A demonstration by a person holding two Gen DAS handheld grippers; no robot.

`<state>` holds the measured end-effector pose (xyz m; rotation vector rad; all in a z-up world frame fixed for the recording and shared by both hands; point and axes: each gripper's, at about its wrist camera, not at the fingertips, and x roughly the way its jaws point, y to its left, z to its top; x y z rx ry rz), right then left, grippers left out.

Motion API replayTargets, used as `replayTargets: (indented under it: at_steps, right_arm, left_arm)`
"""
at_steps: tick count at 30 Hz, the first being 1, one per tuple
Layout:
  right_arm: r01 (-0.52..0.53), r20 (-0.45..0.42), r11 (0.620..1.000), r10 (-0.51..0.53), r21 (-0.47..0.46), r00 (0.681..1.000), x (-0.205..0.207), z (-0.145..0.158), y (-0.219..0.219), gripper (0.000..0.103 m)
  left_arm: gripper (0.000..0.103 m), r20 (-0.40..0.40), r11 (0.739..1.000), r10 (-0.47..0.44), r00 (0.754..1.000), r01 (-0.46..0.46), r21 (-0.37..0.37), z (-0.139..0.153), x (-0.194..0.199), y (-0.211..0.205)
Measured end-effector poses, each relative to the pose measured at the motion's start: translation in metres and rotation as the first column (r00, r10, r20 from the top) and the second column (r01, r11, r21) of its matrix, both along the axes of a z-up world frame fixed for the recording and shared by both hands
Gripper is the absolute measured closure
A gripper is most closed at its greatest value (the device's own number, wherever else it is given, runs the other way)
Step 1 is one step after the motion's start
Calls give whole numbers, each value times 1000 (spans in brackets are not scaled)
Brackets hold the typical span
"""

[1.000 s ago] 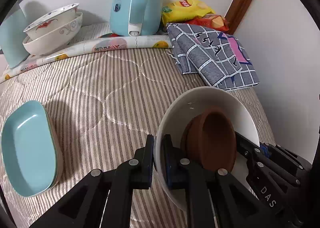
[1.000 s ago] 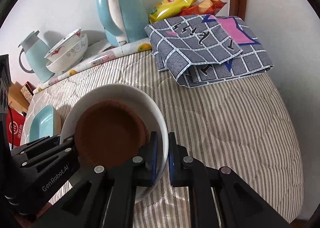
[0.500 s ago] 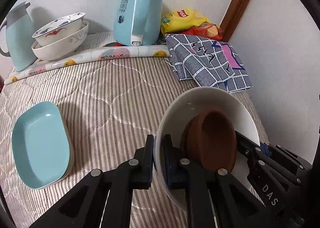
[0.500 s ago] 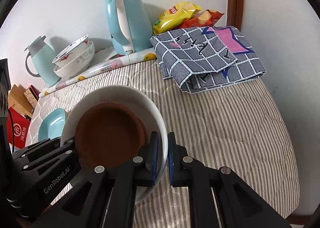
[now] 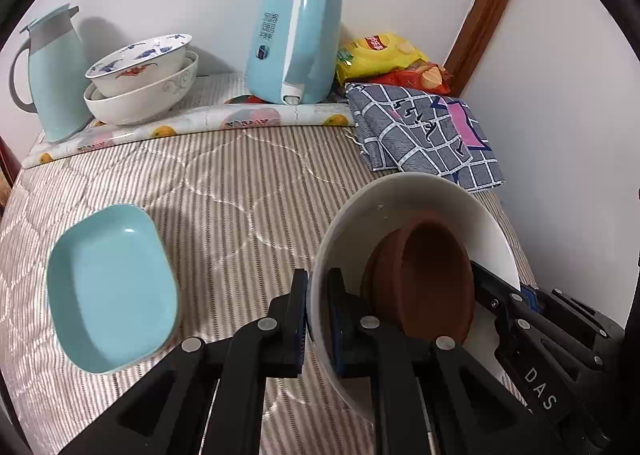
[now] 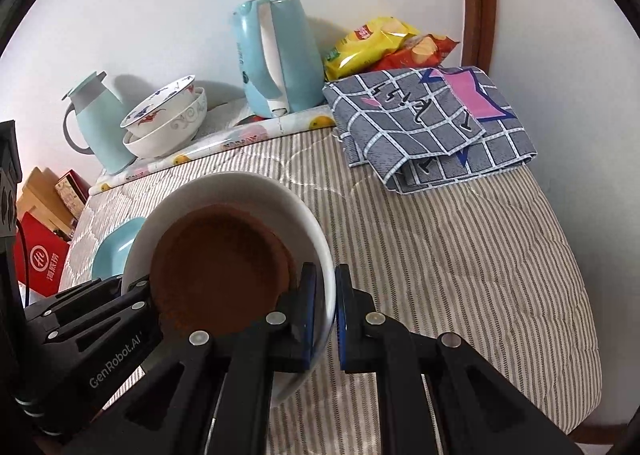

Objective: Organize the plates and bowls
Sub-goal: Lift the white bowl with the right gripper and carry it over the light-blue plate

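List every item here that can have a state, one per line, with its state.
Left gripper: shut on the white bowl's rim.
Right gripper: shut on the opposite rim.
White bowl: held off the bed, tilted.
Brown bowl: nested inside the white bowl.
Patterned bowls: stacked.
Blue dish: empty, on the bedspread.
Kettle: lid shut.
Blue jug: upright, lid on.
Checked cloth: folded.

white bowl [image 5: 404, 207]: glossy, smooth ceramic
brown bowl [image 6: 218, 275]: matt, earthen-looking
blue dish [image 5: 108, 291]: smooth, satin glaze
bedcover [image 5: 240, 191]: quilted striped cloth
kettle [image 5: 294, 41]: smooth plastic
folded cloth [image 6: 432, 123]: checked woven fabric
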<state>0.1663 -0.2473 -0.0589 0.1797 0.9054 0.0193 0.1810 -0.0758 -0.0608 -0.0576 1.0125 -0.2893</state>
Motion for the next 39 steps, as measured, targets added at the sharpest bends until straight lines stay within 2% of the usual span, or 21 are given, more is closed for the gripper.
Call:
replayTargets:
  at_steps: [21,39]
  right_arm:
    - [-61,17,998,61,4,998,7,14,55,94]
    - [-154,22,988,155,-3,988,22,13,126,94]
  left_arm:
    - [93,17,997,72,997,-72,-5,11,0,60]
    - [93,14,986,165,986,-165,-6,7,4,129]
